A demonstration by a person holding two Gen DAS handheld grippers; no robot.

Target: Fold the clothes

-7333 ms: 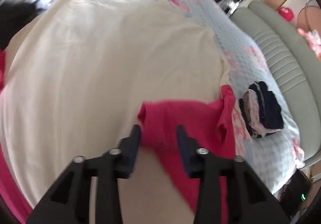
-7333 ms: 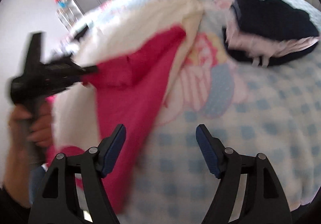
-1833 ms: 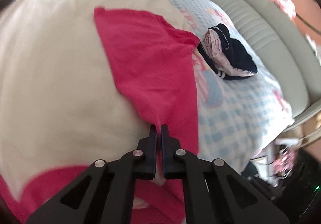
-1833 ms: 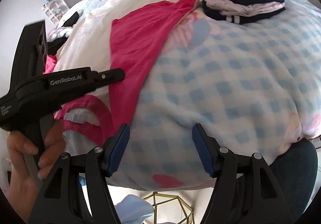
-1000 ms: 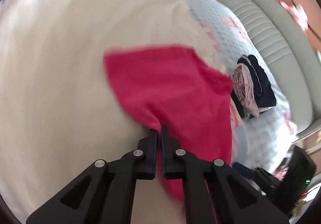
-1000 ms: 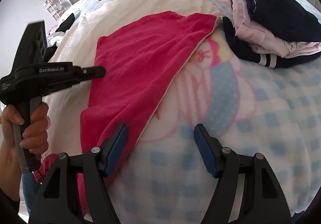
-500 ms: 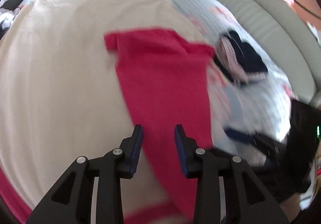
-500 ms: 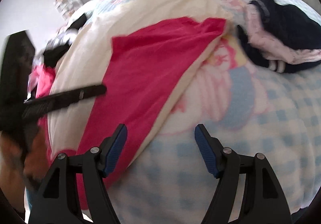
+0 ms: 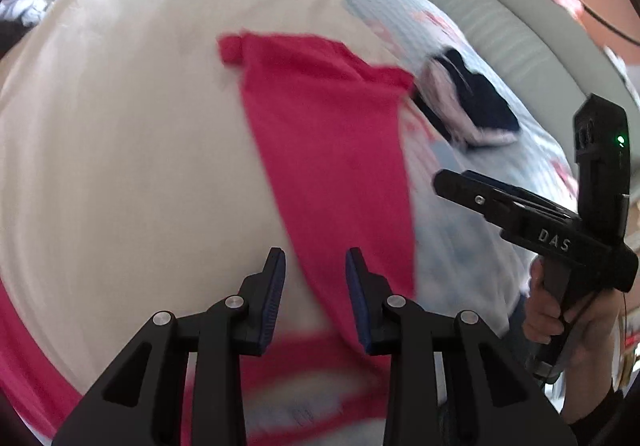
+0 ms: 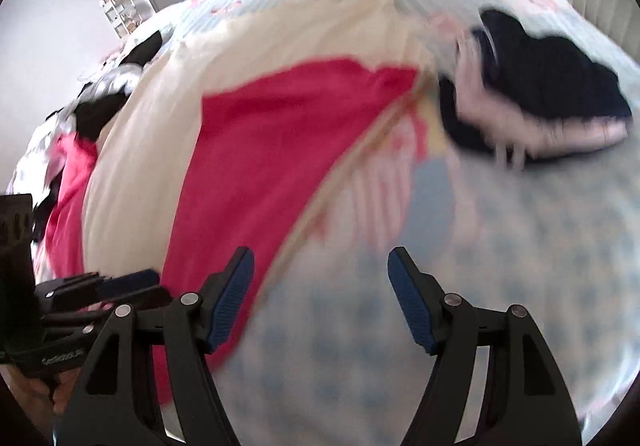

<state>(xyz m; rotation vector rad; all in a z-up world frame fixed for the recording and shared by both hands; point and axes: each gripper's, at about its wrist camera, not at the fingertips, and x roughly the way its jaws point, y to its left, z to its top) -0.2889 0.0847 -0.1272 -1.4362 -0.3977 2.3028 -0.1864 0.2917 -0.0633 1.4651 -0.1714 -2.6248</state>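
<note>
A: Where does the red garment (image 9: 332, 150) lie?
B: Flat on a cream sheet (image 9: 120, 150) on the bed (image 10: 500, 246), beside a folded pile (image 10: 536, 98).
A: The grippers?
B: The left gripper (image 9: 315, 282) is spread above the garment's near end; the right gripper (image 10: 320, 278) is spread wide, empty.

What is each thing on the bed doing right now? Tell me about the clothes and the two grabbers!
Pink garment: lying spread out on the cream sheet, not held.
Cream sheet: laid flat over the bed.
Pile of dark and pale clothes: folded and stacked on the blue blanket.
Blue blanket: spread over the bed.
Left gripper: open, holding nothing.
Right gripper: open wide, holding nothing.
</note>
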